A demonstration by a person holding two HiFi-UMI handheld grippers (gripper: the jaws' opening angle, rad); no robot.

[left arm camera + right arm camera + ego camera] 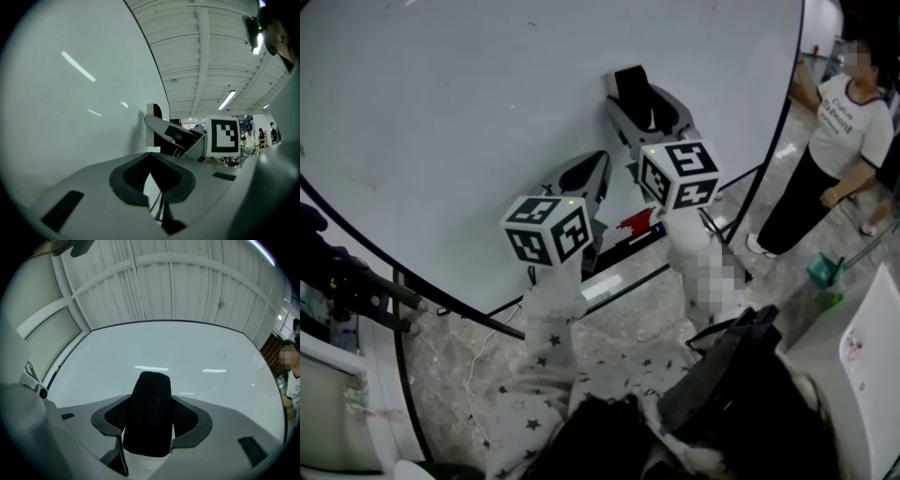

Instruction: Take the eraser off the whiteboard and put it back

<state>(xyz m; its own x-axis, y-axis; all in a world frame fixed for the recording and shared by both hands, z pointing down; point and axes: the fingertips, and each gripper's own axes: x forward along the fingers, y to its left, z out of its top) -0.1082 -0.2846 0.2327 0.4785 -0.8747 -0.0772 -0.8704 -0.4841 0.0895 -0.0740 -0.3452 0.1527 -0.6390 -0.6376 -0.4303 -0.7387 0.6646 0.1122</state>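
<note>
The whiteboard (469,112) fills most of the head view and stands in front of both grippers. My right gripper (642,98) is shut on the black felt eraser (631,92), which fills the gap between its pads in the right gripper view (149,413). The eraser is held up at the board's face; whether it touches the board I cannot tell. My left gripper (586,178) is lower and to the left, pointing at the board, its tips together with nothing between them. From the left gripper view, the right gripper (171,136) and the eraser (156,112) show beside the board.
A red object (636,225) lies on the board's bottom ledge. A person in a white T-shirt and black trousers (839,141) stands at the board's right edge. Dark equipment (342,281) sits at the left, a white bin-like thing (862,375) at the lower right.
</note>
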